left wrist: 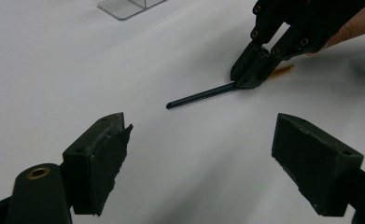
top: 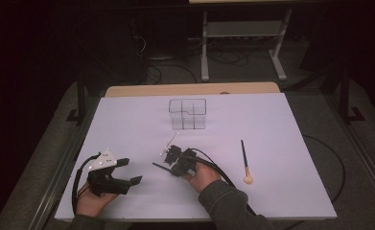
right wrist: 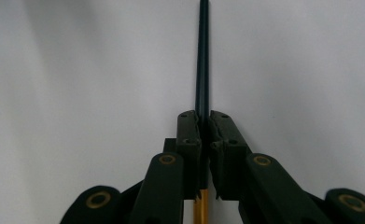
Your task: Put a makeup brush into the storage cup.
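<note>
My right gripper (top: 169,166) is shut on a thin dark brush (top: 157,166) low over the white table (top: 127,120), near the front middle. In the right gripper view the closed jaws pinch the dark handle (right wrist: 202,56), which runs straight ahead, and a gold ferrule (right wrist: 200,210) shows behind them. The left gripper view shows that gripper (left wrist: 251,77) clamped on the brush (left wrist: 201,96), whose free end touches or nearly touches the table. My left gripper (top: 130,171) stands open to the left of it, with nothing between its jaws (left wrist: 201,154).
A clear plastic organizer (top: 188,114) with compartments stands at the middle back. A black-handled brush with a round beige head (top: 245,163) lies to the right. A thin white stick (top: 169,143) lies just behind the right gripper. Cables trail from both grippers.
</note>
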The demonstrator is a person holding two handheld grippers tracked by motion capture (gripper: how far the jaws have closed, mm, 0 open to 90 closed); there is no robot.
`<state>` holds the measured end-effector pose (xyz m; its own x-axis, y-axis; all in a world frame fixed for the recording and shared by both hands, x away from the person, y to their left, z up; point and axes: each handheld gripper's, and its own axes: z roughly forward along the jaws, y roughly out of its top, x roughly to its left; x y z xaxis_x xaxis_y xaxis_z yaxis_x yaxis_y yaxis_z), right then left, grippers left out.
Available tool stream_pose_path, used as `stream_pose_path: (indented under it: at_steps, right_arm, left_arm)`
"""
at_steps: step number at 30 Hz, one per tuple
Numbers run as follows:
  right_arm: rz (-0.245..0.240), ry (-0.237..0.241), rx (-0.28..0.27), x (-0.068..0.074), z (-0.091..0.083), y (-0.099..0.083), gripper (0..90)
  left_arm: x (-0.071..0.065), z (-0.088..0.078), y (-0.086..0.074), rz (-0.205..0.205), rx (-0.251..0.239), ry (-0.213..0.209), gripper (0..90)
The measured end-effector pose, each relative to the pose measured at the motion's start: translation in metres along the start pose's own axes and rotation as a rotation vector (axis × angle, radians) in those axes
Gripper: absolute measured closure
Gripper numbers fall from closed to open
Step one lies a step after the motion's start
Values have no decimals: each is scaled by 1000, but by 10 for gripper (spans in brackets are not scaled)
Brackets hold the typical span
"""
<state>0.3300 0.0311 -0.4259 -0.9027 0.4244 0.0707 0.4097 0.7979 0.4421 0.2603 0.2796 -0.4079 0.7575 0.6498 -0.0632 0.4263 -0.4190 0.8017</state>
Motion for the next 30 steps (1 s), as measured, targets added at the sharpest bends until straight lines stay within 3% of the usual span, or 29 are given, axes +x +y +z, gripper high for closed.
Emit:
stream_pose_path:
  at_steps: [8, 14, 24, 30]
  right_arm:
    - [-52, -44, 4, 6, 0, 0, 817]
    - [-58, -35, -10, 5, 0, -2, 825]
    - [-26, 69, -35, -10, -1, -5, 827]
    - [-31, 82, -33, -11, -3, -6, 827]
  left_arm:
    - [0, 0, 0, 3, -1, 1, 175]
    - [0, 0, 0, 3, 3, -2, 176]
    - [1, 0, 0, 0, 2, -6, 182]
    - [0, 0, 0, 7, 0, -9, 186]
